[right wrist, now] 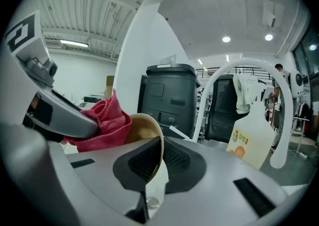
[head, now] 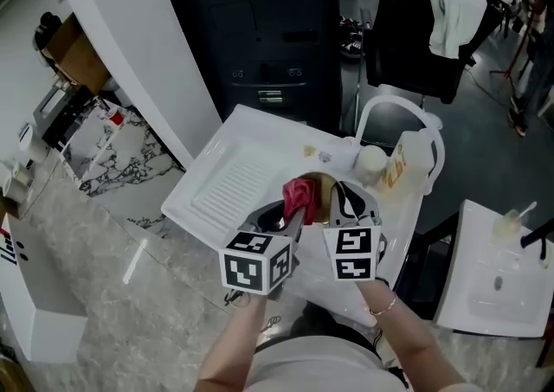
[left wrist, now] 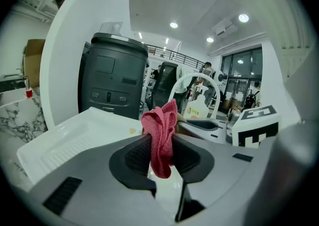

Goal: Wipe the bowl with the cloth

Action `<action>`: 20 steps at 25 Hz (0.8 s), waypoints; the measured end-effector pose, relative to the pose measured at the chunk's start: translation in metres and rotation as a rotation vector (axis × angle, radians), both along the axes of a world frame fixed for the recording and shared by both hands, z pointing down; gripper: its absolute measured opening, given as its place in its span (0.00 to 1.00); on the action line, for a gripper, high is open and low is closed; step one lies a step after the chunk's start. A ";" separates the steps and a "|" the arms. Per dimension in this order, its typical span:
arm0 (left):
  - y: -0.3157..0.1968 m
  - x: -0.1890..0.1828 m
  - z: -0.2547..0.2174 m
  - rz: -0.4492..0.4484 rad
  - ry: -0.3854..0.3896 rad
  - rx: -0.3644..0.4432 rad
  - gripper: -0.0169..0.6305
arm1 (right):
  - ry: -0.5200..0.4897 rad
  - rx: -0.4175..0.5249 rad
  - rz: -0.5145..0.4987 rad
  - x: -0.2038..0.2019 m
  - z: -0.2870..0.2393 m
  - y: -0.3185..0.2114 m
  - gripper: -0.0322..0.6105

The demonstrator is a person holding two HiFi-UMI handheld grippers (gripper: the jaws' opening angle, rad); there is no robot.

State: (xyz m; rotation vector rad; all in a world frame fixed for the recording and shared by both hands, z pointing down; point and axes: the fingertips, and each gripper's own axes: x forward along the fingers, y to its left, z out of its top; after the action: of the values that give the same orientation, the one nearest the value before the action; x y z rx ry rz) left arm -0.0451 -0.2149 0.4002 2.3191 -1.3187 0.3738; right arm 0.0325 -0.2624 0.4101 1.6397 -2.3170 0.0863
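Note:
In the head view a red cloth [head: 299, 196] is bunched against a tan bowl [head: 322, 187] above the white sink top [head: 227, 181]. My left gripper [head: 290, 217] is shut on the cloth. In the left gripper view the cloth [left wrist: 160, 137] hangs pinched between the black pads of the left gripper [left wrist: 160, 156]. My right gripper [head: 343, 202] is shut on the bowl's rim. In the right gripper view the thin tan wall of the bowl [right wrist: 145, 132] stands clamped in the right gripper [right wrist: 158, 159], and the cloth [right wrist: 102, 122] presses into the bowl's opening from the left.
A white soap bottle [head: 400, 163] and a curved white faucet arch [head: 407, 113] stand just beyond the bowl. A black cabinet [head: 260, 35] rises behind the sink. A dark chair [head: 415, 35] with a white towel stands at the back right. Another white basin [head: 493, 286] sits at the right.

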 end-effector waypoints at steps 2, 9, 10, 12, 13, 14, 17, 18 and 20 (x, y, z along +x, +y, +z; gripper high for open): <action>0.005 0.006 -0.003 0.034 0.059 -0.022 0.20 | -0.013 0.007 0.000 0.000 -0.002 0.000 0.08; 0.009 0.030 0.010 0.154 0.199 -0.156 0.20 | -0.045 0.085 -0.003 -0.008 -0.025 0.008 0.08; 0.008 0.033 0.012 0.165 0.214 -0.171 0.20 | -0.042 0.087 -0.002 -0.008 -0.026 0.008 0.09; 0.006 0.038 0.017 0.175 0.214 -0.186 0.20 | -0.038 0.083 0.005 -0.005 -0.025 0.009 0.09; 0.005 0.039 0.019 0.176 0.196 -0.184 0.20 | -0.036 0.079 0.009 -0.004 -0.023 0.009 0.10; 0.005 0.040 0.022 0.176 0.167 -0.178 0.20 | -0.033 0.075 0.013 -0.003 -0.021 0.010 0.10; 0.007 0.037 0.029 0.171 0.037 -0.140 0.20 | -0.021 0.055 0.032 -0.001 -0.013 0.010 0.10; 0.007 0.034 0.030 0.168 -0.005 -0.123 0.20 | -0.018 0.048 0.038 -0.001 -0.011 0.009 0.10; 0.006 0.027 0.032 0.158 -0.068 -0.096 0.20 | -0.014 0.036 0.046 0.000 -0.007 0.008 0.09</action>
State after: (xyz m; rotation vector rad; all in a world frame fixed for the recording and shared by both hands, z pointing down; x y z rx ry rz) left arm -0.0178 -0.2092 0.4325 2.3541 -1.1253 0.5591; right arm 0.0325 -0.2547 0.4030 1.7149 -2.3043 0.0661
